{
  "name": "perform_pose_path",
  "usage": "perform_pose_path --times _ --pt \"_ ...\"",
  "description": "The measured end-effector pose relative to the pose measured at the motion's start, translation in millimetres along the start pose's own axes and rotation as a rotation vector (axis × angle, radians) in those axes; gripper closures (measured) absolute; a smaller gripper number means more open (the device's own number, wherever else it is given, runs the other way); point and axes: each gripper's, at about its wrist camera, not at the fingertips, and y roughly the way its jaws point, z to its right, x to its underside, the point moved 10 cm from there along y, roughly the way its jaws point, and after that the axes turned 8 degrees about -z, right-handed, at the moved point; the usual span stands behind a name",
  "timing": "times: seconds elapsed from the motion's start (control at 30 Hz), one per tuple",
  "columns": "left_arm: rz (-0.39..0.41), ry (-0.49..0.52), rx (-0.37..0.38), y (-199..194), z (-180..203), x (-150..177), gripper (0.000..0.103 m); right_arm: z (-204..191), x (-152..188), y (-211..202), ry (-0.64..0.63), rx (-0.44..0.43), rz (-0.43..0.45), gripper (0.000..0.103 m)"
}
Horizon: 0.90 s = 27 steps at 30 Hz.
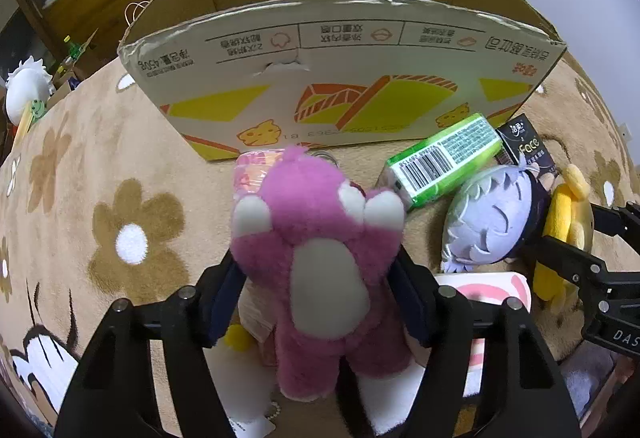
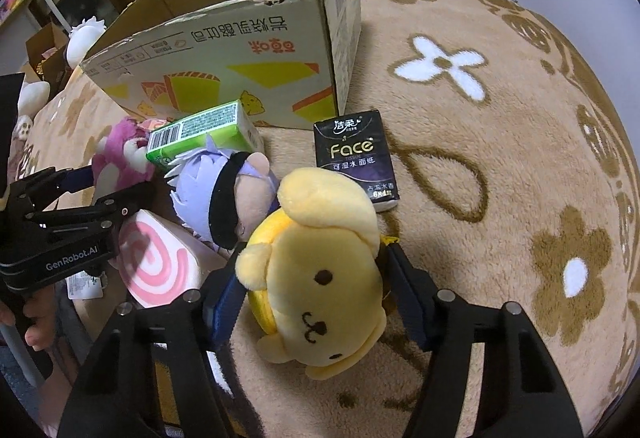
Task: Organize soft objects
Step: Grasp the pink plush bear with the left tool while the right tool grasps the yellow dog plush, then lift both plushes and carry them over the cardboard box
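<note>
My left gripper (image 1: 320, 298) is shut on a pink plush bear (image 1: 320, 258) and holds it in front of the open cardboard box (image 1: 340, 78). My right gripper (image 2: 320, 298) is shut on a yellow plush dog (image 2: 324, 270) just above the rug. A lilac-haired plush doll (image 2: 224, 190) lies between the two toys, also in the left wrist view (image 1: 492, 218). A pink swirl cushion (image 2: 160, 262) lies under the left gripper. A green tissue pack (image 1: 444, 158) leans on the doll. A black Face tissue pack (image 2: 354, 158) lies by the box corner.
A beige flower-pattern rug (image 2: 500, 158) covers the surface. The box (image 2: 224, 50) stands at the back, open at the top. A small pink packet (image 1: 256, 170) lies behind the bear. A white plush (image 1: 24, 94) sits at the far left edge.
</note>
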Motion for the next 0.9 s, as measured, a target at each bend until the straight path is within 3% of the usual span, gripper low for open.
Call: perform_pose_path --times 0.73,0.83,0.9 --pt "0.046 -0.005 -0.025 -25 -10 16 0.039 5 1 -21 0.022 0.015 0.06 0.034" --pt "0.057 -0.004 -0.029 -27 -17 15 0.039 4 0 -27 0.017 0.016 0.083 0.047" --pt "0.061 -0.006 -0.028 -29 -17 16 0.039 2 0 -29 0.01 0.012 0.089 0.047"
